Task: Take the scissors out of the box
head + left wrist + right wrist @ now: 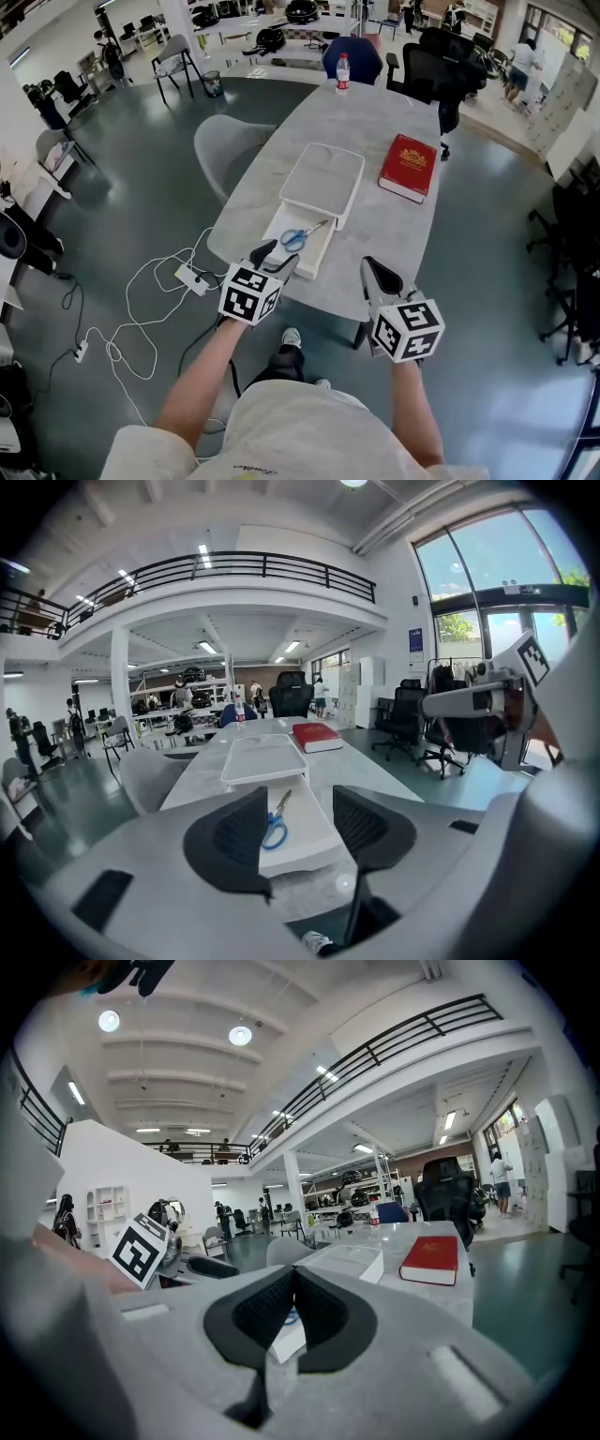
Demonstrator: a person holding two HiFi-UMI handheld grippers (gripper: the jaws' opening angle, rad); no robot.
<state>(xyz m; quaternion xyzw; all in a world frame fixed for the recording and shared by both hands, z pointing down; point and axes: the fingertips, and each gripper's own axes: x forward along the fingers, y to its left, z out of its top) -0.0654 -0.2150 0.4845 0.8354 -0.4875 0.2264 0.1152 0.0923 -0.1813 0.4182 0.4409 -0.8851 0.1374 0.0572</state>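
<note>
Left gripper [274,258]: spread, empty. Right gripper [380,275]: pressed together. Scissors [298,237] lie flat; I may shove the box [315,263].

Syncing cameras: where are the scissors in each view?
Head view: scissors in the open box, at centre.
Left gripper view: low centre, lying in the box.
Right gripper view: only a blue sliver, below centre.
Shared landmark: red book.
</note>
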